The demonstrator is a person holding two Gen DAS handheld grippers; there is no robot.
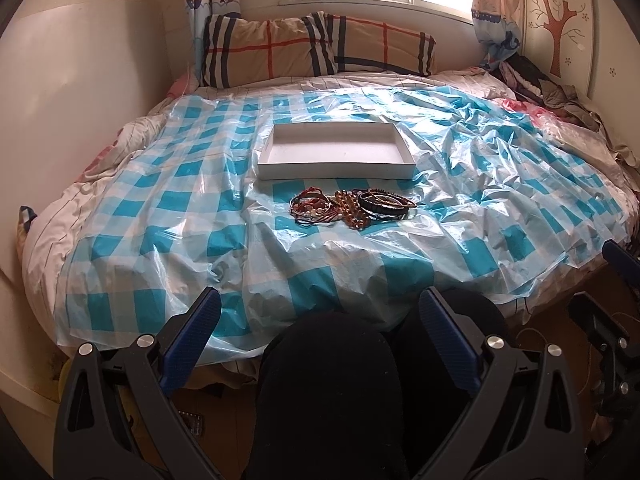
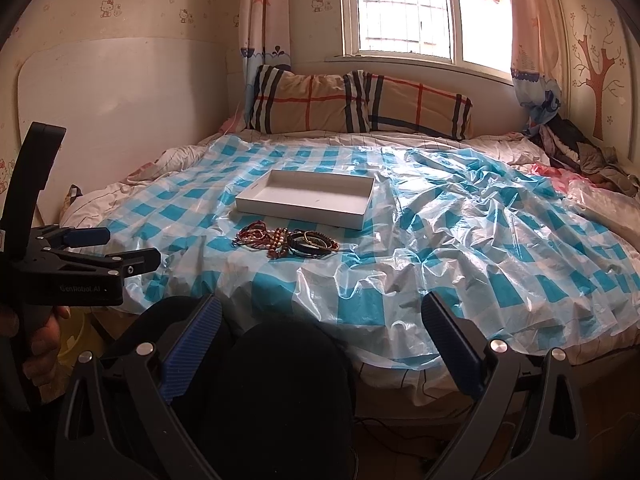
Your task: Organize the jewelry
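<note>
A pile of jewelry (image 1: 352, 207) lies on the blue-checked plastic sheet (image 1: 168, 208) on the bed: red cord bracelets at the left, amber beads in the middle, dark bangles at the right. It also shows in the right wrist view (image 2: 286, 241). A shallow white box (image 1: 336, 151), empty, sits just behind the pile; it also shows in the right wrist view (image 2: 306, 198). My left gripper (image 1: 320, 320) is open and empty, held back at the bed's near edge above the person's knees. My right gripper (image 2: 322, 320) is open and empty, also short of the bed.
Two plaid pillows (image 1: 316, 46) lean under the window. Crumpled dark clothes (image 1: 552, 92) lie at the bed's far right corner. A white board (image 2: 120, 120) stands along the left wall. The person's dark knees (image 1: 332, 380) are below the grippers.
</note>
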